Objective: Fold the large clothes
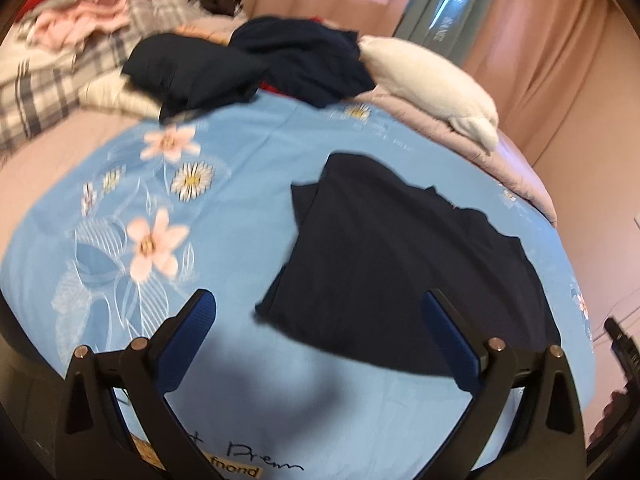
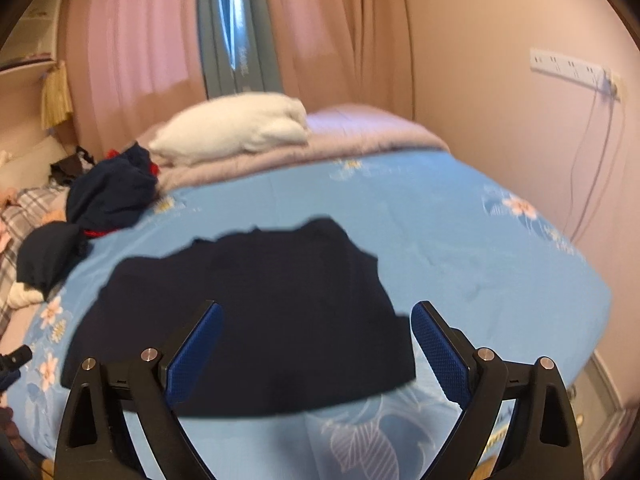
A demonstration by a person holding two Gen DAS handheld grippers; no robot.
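A dark navy garment (image 1: 392, 264) lies folded flat on the light blue flowered bedspread (image 1: 248, 184). It also shows in the right wrist view (image 2: 256, 312), in the middle of the bedspread (image 2: 460, 240). My left gripper (image 1: 320, 300) is open and empty, above the garment's near left corner. My right gripper (image 2: 316, 312) is open and empty, held over the garment's near edge. Neither gripper touches the cloth.
A heap of dark clothes (image 1: 256, 64) and a white pillow (image 1: 432, 80) lie at the far end of the bed. Plaid bedding and pink and red clothes (image 1: 80, 24) are piled at the far left. Pink curtains (image 2: 140, 40) and a wall power strip (image 2: 572, 68) stand behind.
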